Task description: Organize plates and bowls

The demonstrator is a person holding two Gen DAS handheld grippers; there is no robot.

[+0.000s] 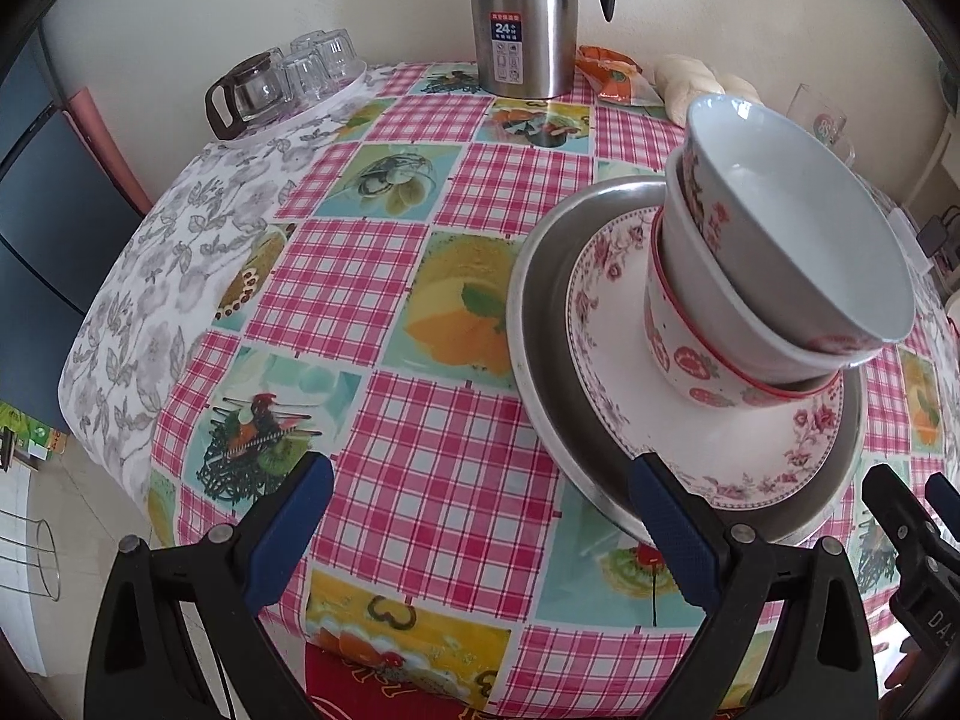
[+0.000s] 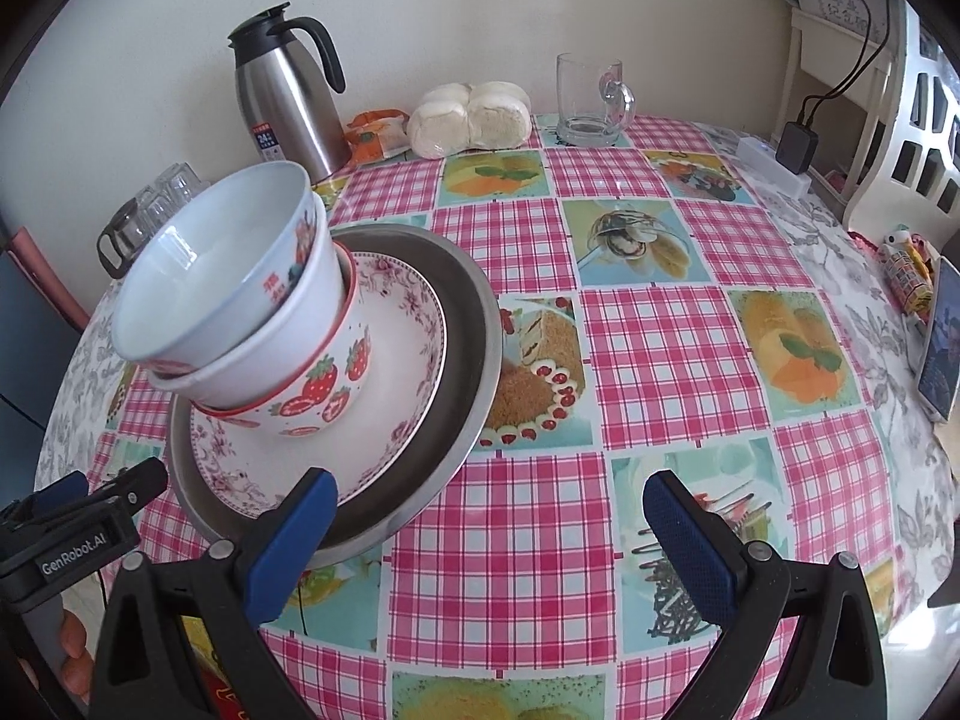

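Observation:
A steel plate (image 1: 540, 324) (image 2: 474, 324) lies on the checked table with a floral plate (image 1: 612, 372) (image 2: 414, 348) in it. On that stand three nested bowls: a strawberry bowl (image 1: 684, 360) (image 2: 336, 384) at the bottom, a white bowl (image 1: 708, 264) (image 2: 240, 372), and a flowered white bowl (image 1: 798, 222) (image 2: 216, 258) on top. My left gripper (image 1: 480, 486) is open and empty, just left of the stack at the front. My right gripper (image 2: 492, 498) is open and empty, just right of it.
A steel thermos jug (image 1: 522, 18) (image 2: 282, 102) stands at the back. A tray of glasses and a glass pot (image 1: 282, 84) sits back left. Buns (image 2: 468, 120), an orange packet (image 2: 372, 138), a glass mug (image 2: 591, 102) and a phone (image 2: 939, 348) lie around the table.

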